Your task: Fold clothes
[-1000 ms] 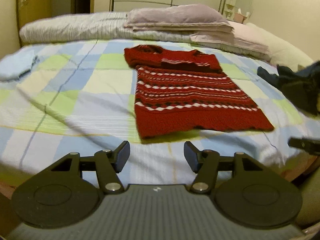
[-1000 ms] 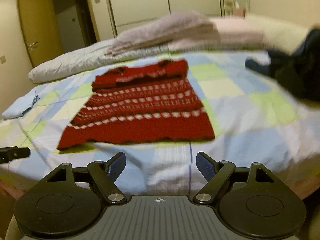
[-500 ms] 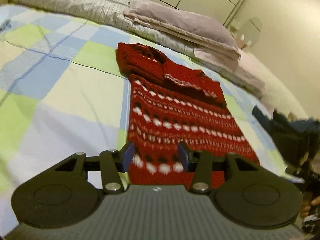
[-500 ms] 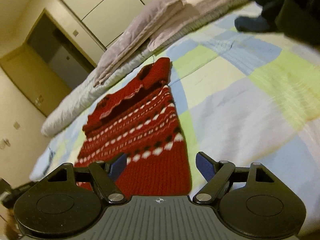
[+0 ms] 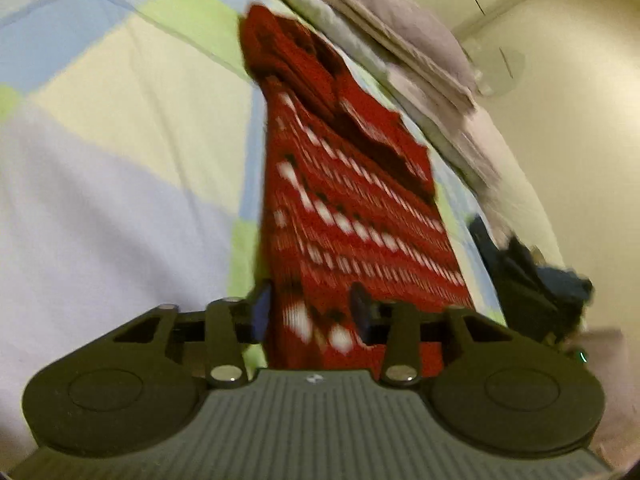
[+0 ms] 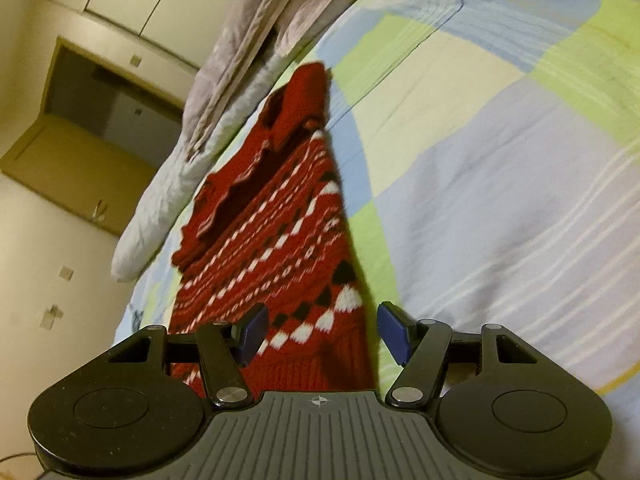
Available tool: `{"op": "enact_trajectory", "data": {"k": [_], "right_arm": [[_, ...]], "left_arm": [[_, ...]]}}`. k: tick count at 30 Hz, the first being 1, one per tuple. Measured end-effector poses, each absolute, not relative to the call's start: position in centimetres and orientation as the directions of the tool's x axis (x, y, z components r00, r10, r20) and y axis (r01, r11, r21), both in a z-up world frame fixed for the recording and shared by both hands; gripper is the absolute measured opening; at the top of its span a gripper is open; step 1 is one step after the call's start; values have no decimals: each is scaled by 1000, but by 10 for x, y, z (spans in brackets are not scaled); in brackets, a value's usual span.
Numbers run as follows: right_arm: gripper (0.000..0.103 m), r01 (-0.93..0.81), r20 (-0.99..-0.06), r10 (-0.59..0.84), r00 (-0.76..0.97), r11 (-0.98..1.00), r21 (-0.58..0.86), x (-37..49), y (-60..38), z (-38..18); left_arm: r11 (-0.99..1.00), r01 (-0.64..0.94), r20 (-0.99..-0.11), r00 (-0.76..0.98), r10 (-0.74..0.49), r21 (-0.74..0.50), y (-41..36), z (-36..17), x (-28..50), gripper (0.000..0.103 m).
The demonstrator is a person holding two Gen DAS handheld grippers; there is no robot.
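A red knitted sweater (image 5: 360, 208) with white and dark pattern rows lies flat on the checked bedspread (image 5: 100, 160), its sleeves folded in at the far end. My left gripper (image 5: 311, 312) is low at the near hem. Its jaws are closing, with the hem's left corner between them and the pads not visibly pressing. In the right wrist view the same sweater (image 6: 280, 232) runs away from my right gripper (image 6: 323, 332). Its jaws are closing too and still stand wide around the hem's right corner. That pad's blue fingertips (image 6: 394, 332) stand apart from the knit.
Folded grey bedding and pillows (image 5: 400, 28) lie along the bed's far end. A heap of dark clothes (image 5: 528, 280) sits on the bed to the right of the sweater. A rolled white quilt (image 6: 160, 208) lies at the far left, with a doorway (image 6: 100, 120) behind.
Both grippers have come forward and down from the bed's edge to the sweater's near hem, each rolling as it went. Both pairs of jaws have narrowed, the left more.
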State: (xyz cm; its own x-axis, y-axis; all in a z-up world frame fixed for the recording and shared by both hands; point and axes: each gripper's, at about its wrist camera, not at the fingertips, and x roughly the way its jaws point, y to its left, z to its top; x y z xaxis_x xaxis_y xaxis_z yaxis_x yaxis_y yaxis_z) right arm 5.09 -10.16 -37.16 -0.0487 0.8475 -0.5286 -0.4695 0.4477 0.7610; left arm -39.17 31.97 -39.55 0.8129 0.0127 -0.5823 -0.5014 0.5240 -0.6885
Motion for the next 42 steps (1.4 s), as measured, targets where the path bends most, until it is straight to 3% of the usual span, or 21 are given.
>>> {"op": "enact_trajectory", "data": {"k": [3,11,12,13,14,15,16,20,27,35,42], "right_arm": [[52,-451,-525,844,-113,427,783,48,-108,-373],[51,-384,-477,857,-196,380,841,52,-112,-383],[51,-382,-474,858,-200,377,844,52,-111,-384],[49,-381,-472,857,-205,375,845,52,-109,-384],[41,-386,-482,852,-207,381,840,51,-107,-384],[13,-392,-492,845,-208,389,834,50,-104,-384],[6,-401,-508,837,-204,402,823,47,-103,-385],[5,-445,-530,835,-150,421,790,39,-107,-372],[4,-500,-411,908,-86,317,806,17,-139,-308],[4,-537,-314,945,-90,219,815,-67,-184,-258],[4,-515,-302,949,-85,218,829,-161,-261,-249]], "left_arm": [[554,-480,-601,798,-47,-680,309,-395,-393,23],[499,-474,-585,807,-83,-725,314,-402,-381,21],[513,-471,-589,803,-89,-718,312,-402,-380,19],[523,-474,-600,795,-93,-708,310,-402,-381,7],[530,-475,-606,789,-96,-702,308,-403,-381,6],[527,-473,-602,793,-95,-706,307,-403,-384,6],[525,-471,-596,798,-89,-709,306,-402,-386,5],[508,-457,-560,826,-60,-730,306,-389,-398,4],[564,-400,-474,880,17,-722,297,-338,-435,4],[586,-333,-390,920,32,-738,249,-301,-531,4],[568,-311,-354,934,36,-762,174,-305,-625,4]]}}
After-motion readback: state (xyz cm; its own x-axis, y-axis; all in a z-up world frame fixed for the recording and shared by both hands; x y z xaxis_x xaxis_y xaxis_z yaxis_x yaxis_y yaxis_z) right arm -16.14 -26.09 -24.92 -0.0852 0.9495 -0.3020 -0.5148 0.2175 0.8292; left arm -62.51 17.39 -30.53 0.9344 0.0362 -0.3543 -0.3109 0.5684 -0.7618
